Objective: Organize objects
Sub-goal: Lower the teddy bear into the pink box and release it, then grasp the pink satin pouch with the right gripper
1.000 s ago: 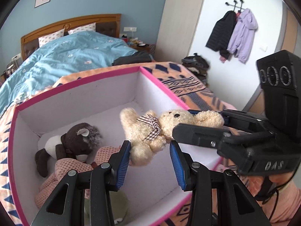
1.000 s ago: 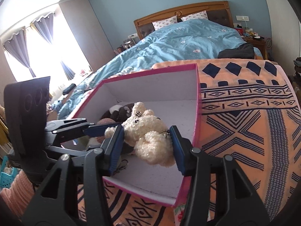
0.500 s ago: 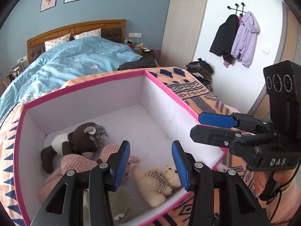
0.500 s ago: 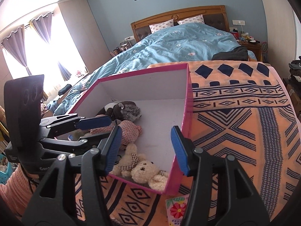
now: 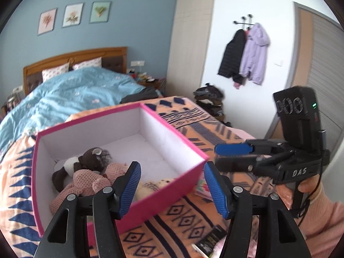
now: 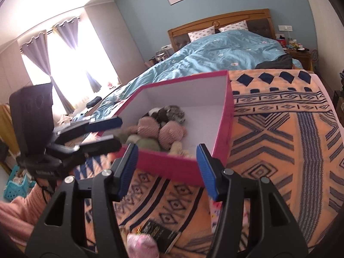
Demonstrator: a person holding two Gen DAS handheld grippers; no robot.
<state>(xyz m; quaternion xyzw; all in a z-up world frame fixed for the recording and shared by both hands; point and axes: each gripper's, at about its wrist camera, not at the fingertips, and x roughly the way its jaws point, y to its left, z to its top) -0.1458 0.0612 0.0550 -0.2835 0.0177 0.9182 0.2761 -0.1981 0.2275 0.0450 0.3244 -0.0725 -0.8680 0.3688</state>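
A pink box [image 5: 163,195] with a white inside stands on the patterned blanket. Inside lie a brown plush [image 5: 90,159], a pink knitted plush [image 5: 86,180] and, by the near wall, a cream teddy bear [image 5: 159,183]. The right wrist view shows the cream bear [image 6: 178,148] beside a greenish plush [image 6: 146,143]. My left gripper [image 5: 172,185] hovers before the box's near corner, jaws opening, nothing between them. My right gripper [image 6: 166,165] is in front of the near wall [image 6: 172,167], jaws also opening and empty. Each gripper shows in the other's view, to the side.
An orange and navy blanket [image 6: 279,150] covers the surface. A black packet [image 6: 159,234] and a pink object [image 6: 142,247] lie on it near me. A colourful card [image 5: 202,190] sits beside the box. Behind is a bed with a blue duvet [image 5: 75,92].
The cream teddy, held above the box by both grippers a second ago, now lies inside it. Both grippers have drawn back from the box and their jaws stand wider.
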